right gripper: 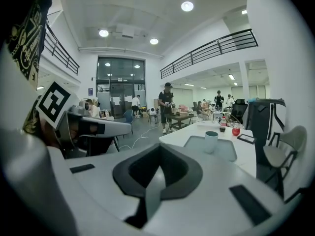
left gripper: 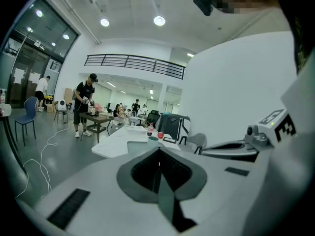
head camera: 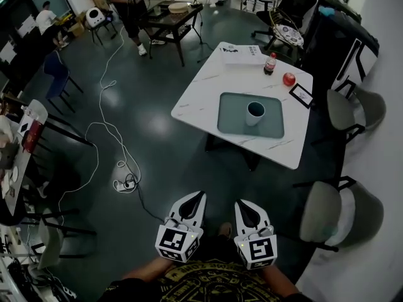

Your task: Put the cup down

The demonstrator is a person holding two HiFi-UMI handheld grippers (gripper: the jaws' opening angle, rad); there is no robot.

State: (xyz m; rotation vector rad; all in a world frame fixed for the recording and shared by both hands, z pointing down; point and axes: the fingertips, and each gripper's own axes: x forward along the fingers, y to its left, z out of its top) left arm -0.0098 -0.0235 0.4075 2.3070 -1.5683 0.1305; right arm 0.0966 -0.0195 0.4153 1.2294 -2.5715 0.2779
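Pointing slightly downward, side by side | left tongs (head camera: 199, 197) clenched, empty | right tongs (head camera: 240, 204) clenched, empty

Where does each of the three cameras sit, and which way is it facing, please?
Head view: on the person's head, looking steeply down at floor and table with cup; left hand-held gripper, right hand-held gripper and forearms show.
Left gripper view: on the left hand-held gripper, looking along its shut jaws toward the table; the right one shows at right.
Right gripper view: on the right hand-held gripper, looking along its shut jaws toward the cup; the left one shows at left.
Shared: all three see table and cup.
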